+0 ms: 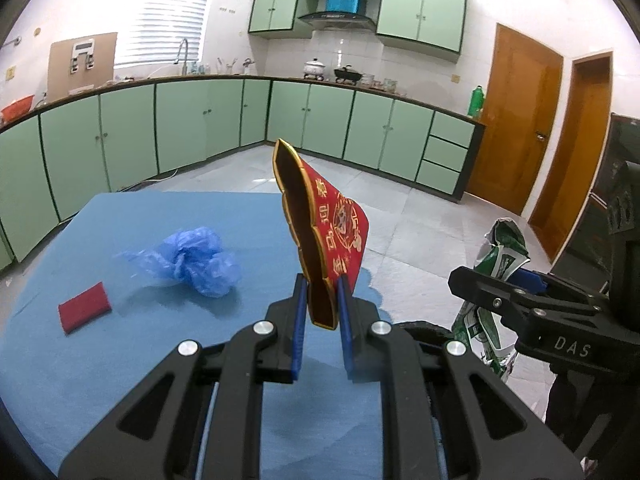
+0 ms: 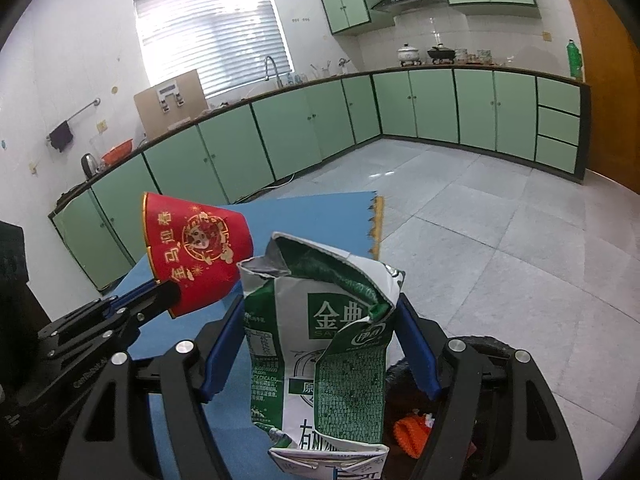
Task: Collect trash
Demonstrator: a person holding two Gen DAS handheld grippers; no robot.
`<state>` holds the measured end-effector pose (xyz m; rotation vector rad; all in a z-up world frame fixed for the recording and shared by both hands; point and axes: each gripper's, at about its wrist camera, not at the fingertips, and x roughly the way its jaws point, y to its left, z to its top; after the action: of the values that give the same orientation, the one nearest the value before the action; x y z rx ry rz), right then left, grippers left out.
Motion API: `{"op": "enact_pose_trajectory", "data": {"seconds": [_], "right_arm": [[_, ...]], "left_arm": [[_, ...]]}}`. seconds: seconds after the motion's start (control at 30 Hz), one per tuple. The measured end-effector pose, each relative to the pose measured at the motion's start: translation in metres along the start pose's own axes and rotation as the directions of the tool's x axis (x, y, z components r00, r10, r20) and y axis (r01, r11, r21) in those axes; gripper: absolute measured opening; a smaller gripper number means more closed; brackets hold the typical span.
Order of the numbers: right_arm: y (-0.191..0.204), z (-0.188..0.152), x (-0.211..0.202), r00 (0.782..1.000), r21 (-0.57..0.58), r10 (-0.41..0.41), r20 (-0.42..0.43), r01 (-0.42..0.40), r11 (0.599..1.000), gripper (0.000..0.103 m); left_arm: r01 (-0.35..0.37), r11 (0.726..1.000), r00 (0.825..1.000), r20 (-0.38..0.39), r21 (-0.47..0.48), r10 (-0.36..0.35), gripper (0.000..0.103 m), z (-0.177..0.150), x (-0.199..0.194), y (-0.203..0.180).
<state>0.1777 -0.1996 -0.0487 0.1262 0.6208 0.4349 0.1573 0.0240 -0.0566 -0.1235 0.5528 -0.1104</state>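
both pieces are lifted, so this looks like the carry-to-bin step. the left gripper (image 1: 323, 312) has its jaws clamped on a red paper cup (image 1: 328, 224), flattened, above the blue worktop's (image 1: 120, 360) near right edge. the right gripper (image 2: 320, 352) pinches a crushed milk carton (image 2: 320, 344) over a dark bin (image 2: 472, 344) already holding something orange. next: release the carton into it, then bring the cup across.

bag (image 1: 192, 266) on table (image 1: 120, 360), pad (image 1: 84, 307) left

milk carton (image 2: 320, 360) base cut by frame edge | bin (image 2: 412, 432) contents mostly hidden, perhaps orange scrap
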Motion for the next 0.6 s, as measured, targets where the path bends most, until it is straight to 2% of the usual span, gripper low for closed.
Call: {"op": "enact_pose_trajectory", "data": {"seconds": [0.33, 0.6], "right_arm": [[-0.036, -0.01, -0.028, 0.996, 0.046, -0.087, 0.021, 0.086, 0.995, 0.071], [-0.076, -0.022, -0.046, 0.982, 0.089, -0.186, 0.024, 0.183, 0.979, 0.071]], "left_arm": [[0.078, 0.995, 0.997, -0.003, 0.064, -0.078, 0.014, -0.001, 0.004, -0.046], [0.161, 0.981, 0.987, -0.041, 0.111, -0.157, 0.014, -0.011, 0.025, -0.086]]}}
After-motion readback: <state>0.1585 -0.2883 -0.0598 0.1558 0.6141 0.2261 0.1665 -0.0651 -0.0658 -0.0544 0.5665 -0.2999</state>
